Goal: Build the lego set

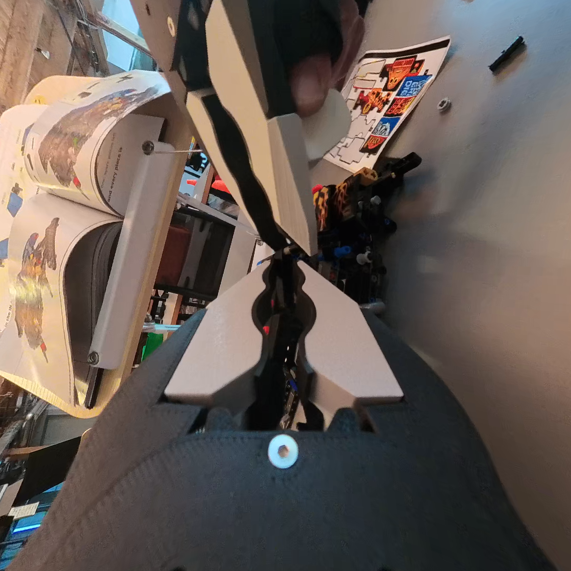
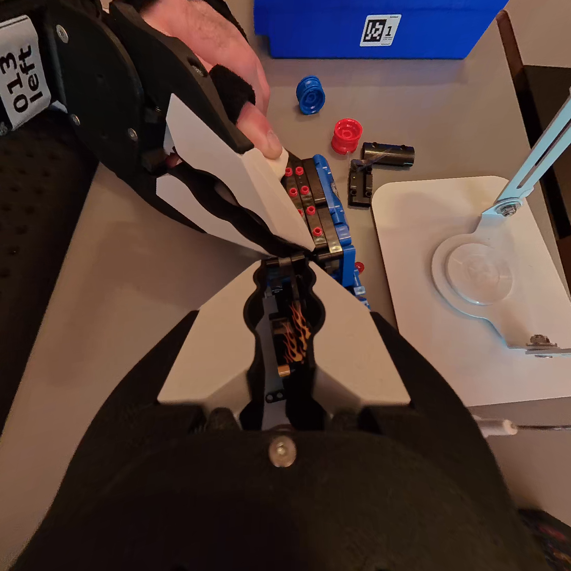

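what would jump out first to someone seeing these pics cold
Two grey tools meet tip to tip at the centre: the right tool and the left tool, both pinching a black and blue lego model with flame decals. Behind it on the grey table lie a blue wheel hub and a red wheel hub. An open instruction booklet stands left.

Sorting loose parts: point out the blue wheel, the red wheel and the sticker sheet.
blue wheel [image 2: 310,95], right wrist view, on its round hub face.
red wheel [image 2: 346,136], right wrist view, on its hub face.
sticker sheet [image 1: 390,99], left wrist view, on its printed middle.
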A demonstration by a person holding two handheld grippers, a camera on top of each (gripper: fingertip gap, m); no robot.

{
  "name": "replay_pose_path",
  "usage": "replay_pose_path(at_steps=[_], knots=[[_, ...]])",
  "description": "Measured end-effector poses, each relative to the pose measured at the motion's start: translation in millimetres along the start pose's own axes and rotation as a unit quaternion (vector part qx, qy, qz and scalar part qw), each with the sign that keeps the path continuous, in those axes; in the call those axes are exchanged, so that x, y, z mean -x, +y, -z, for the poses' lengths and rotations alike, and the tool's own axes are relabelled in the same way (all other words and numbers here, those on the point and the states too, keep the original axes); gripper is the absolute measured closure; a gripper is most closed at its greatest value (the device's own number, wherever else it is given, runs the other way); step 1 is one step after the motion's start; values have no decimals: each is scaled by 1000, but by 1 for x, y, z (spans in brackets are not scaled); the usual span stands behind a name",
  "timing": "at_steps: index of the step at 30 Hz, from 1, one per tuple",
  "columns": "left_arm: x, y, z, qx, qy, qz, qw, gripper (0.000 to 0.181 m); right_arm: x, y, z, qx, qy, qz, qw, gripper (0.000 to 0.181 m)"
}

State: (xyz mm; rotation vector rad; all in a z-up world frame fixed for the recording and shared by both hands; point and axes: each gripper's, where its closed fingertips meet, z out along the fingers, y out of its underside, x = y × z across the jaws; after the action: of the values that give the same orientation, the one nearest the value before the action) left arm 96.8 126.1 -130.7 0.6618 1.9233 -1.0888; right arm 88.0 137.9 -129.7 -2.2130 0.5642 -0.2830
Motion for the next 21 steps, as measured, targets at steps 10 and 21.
replay_pose_path(at_steps=[10,21], knots=[[-1,-6,-1,0,6,8,1000,173,-1,0,1,-2,4,-4,1000,160],[-2,-7,-2,-1,3,8,1000,173,-1,3,2,16,36,39,998,160]])
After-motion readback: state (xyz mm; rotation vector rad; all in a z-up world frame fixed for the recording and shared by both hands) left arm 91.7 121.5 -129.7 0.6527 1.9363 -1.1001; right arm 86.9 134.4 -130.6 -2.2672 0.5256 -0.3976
